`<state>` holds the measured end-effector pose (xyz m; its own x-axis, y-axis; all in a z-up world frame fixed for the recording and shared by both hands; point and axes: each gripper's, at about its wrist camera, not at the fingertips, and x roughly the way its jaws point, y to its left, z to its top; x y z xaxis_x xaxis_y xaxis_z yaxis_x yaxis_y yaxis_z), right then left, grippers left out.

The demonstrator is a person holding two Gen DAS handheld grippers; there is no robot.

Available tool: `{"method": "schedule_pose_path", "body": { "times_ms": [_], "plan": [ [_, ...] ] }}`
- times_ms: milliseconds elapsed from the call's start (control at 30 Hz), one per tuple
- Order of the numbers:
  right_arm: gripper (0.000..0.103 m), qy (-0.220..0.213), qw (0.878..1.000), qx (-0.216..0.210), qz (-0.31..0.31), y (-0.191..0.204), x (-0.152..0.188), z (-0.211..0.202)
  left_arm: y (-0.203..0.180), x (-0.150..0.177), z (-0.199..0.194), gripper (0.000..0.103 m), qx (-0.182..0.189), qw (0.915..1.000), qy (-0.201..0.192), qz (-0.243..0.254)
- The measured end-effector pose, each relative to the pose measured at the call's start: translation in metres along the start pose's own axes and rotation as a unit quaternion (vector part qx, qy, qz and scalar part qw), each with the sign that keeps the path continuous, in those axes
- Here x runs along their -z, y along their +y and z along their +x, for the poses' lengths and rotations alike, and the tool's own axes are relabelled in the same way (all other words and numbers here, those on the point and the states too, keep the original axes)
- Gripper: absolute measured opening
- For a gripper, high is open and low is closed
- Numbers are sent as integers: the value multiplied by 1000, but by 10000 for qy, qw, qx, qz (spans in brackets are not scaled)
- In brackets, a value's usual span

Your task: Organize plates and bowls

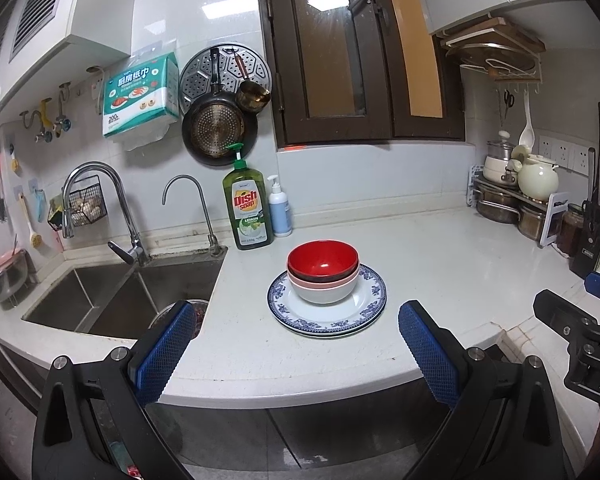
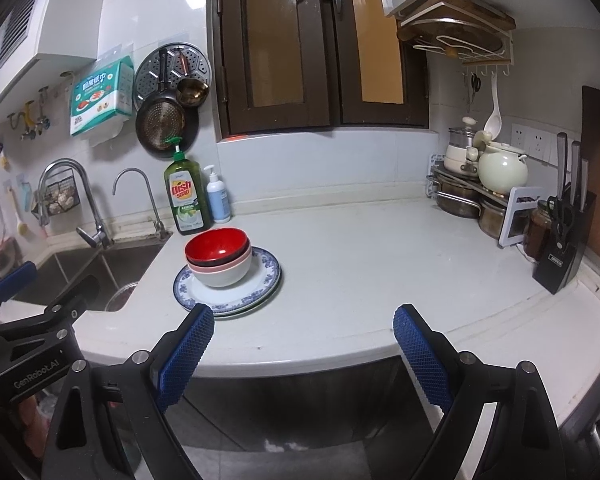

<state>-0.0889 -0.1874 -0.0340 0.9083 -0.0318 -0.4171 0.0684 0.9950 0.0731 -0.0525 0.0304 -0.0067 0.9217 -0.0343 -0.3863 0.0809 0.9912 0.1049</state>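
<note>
1. Far left, we have the double stainless-steel sink (image 1: 112,300) sunk into the counter, its edge not far left of the crockery; anything nudged that way could tip over the lip.
2. Behind it, against the wall, stand the tall green dish-soap bottle (image 1: 246,204) and the small white-and-blue pump bottle (image 1: 279,210), just beyond the stack. A reach that overshoots could knock them down.
3. Now the task's things: the red lacquered bowl (image 1: 322,262) sits nested in a pink-rimmed white bowl (image 1: 323,290), with a dark rim showing between them, so there may be a third bowl. All of it rests on the blue-patterned white plate (image 1: 370,298), which lies on a further plate whose edge just peeks out below.
4. The stack sits mid-counter on the white stone countertop (image 2: 360,260), near the front edge, and looks already gathered; we judge little remains but moving it or finishing.
5. Our left gripper (image 1: 296,352) hangs off the counter's near edge, fingers spread wide, empty, the stack straight ahead between them.
6. Our right gripper (image 2: 304,352) is likewise wide apart and empty, with the stack ahead to its left.
7. The risk: pinch only the top bowl and the nested ones may lift, then drop. Grip the plate rim one-sided and the smooth bowls could slide off.
8. Far right, pots and a black knife block (image 2: 564,248) stand well apart.
</note>
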Motion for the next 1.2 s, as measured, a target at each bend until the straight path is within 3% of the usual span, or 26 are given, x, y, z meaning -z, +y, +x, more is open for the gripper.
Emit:
{"method": "schedule_pose_path", "body": {
  "times_ms": [1200],
  "plan": [
    [92,-35,10000,7,-18,-4,-5,2,-9,-6,3,103,16,9999,-112,122]
  ]
}}
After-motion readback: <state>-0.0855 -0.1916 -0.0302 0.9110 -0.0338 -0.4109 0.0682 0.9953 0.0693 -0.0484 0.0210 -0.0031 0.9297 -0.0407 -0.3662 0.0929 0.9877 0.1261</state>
